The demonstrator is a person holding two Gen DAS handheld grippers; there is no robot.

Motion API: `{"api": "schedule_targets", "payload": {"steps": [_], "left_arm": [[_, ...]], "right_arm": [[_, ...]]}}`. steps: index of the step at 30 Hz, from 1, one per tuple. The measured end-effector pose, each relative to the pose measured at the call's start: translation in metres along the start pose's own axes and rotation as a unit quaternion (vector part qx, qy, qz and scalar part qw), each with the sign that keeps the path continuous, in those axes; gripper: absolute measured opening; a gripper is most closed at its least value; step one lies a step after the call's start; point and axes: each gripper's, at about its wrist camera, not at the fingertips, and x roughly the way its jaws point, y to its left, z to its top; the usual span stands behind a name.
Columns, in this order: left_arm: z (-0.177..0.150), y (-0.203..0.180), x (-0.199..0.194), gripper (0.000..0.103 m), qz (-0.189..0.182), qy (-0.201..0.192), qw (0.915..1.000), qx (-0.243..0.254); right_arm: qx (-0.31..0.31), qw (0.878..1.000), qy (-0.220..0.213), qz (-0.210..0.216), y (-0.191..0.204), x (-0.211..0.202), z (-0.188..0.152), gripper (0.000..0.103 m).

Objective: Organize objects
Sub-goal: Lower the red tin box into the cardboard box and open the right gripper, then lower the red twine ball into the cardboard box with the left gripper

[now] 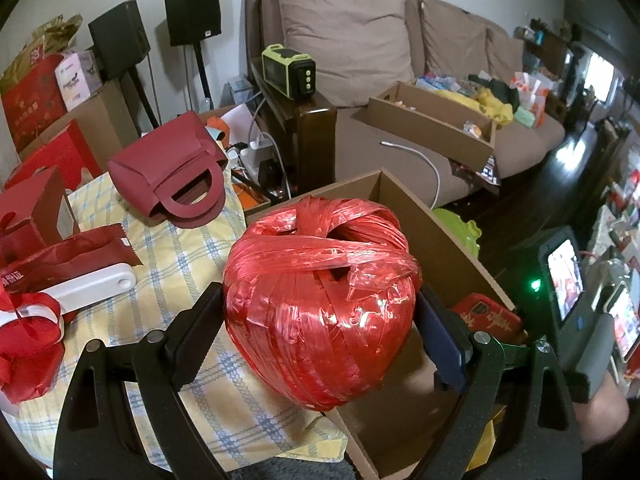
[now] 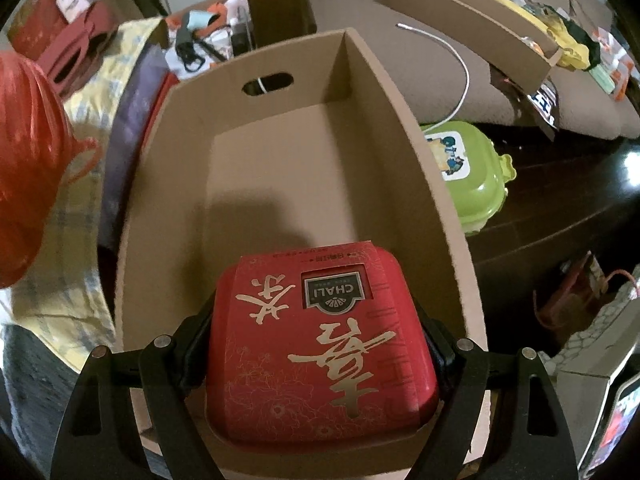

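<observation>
My left gripper [image 1: 320, 320] is shut on a big ball of red plastic twine [image 1: 320, 300] and holds it over the near left edge of an open cardboard box [image 1: 452, 240]. The ball also shows at the left of the right wrist view [image 2: 24, 168]. My right gripper [image 2: 320, 344] is shut on a red CHALI tea box [image 2: 320, 344] with gold characters, held inside the near end of the cardboard box [image 2: 160, 160]. The tea box also shows in the left wrist view [image 1: 488, 316]. The rest of the box floor is bare.
A yellow checked cloth [image 1: 168, 248] lies left of the box with a dark red handbag [image 1: 176, 176], red gift bags [image 1: 32, 216] and a white handle [image 1: 92, 284]. A green plastic case [image 2: 472, 168] sits right of the box. A sofa [image 1: 360, 40] with another cardboard tray [image 1: 432, 120] stands behind.
</observation>
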Motion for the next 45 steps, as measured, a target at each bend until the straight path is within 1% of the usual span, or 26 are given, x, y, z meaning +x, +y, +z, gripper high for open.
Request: {"api": "schedule_targets", "payload": {"steps": [6,13,20,24,29,32,34,37,38,40,45], "left_arm": [[-0.003,-0.006,0.005,0.091,-0.001,0.004,1.0000,0.006],[-0.005,-0.008,0.007,0.091,-0.001,0.009,0.9999,0.008],[-0.008,-0.008,0.010,0.091,0.000,0.015,0.9999,0.007],[-0.009,-0.011,0.009,0.091,-0.003,0.015,0.9998,0.010],[-0.008,-0.011,0.009,0.091,-0.005,0.018,0.9998,0.008],[-0.009,-0.011,0.012,0.091,-0.006,0.025,0.9997,0.005],[-0.012,-0.015,0.013,0.091,-0.014,0.032,0.9992,0.017],[-0.016,-0.027,0.013,0.091,-0.025,0.040,0.9980,0.042],[-0.018,-0.030,0.014,0.091,-0.029,0.044,0.9976,0.046],[-0.021,-0.035,0.017,0.091,-0.036,0.055,0.9965,0.051],[-0.030,-0.044,0.025,0.091,-0.040,0.087,0.9931,0.068]], "right_arm": [[-0.013,1.000,0.014,-0.012,0.004,0.005,-0.002,0.085],[-0.018,0.999,0.041,-0.025,0.003,0.016,-0.006,0.085],[-0.014,0.999,0.049,-0.015,0.003,0.018,-0.007,0.083],[-0.019,0.998,0.056,-0.025,0.005,0.023,-0.007,0.083],[0.007,1.000,0.025,-0.010,-0.003,0.011,-0.002,0.083],[0.030,0.999,0.006,-0.021,-0.012,0.003,0.001,0.083],[0.044,0.999,-0.004,-0.026,-0.018,-0.001,0.003,0.083],[0.066,0.997,-0.020,-0.021,-0.027,-0.007,0.006,0.083],[0.076,0.997,-0.024,-0.010,-0.030,-0.009,0.006,0.083],[0.087,0.996,-0.034,-0.003,-0.032,-0.015,0.007,0.083],[0.106,0.992,-0.070,-0.006,-0.038,-0.028,0.011,0.083]]}}
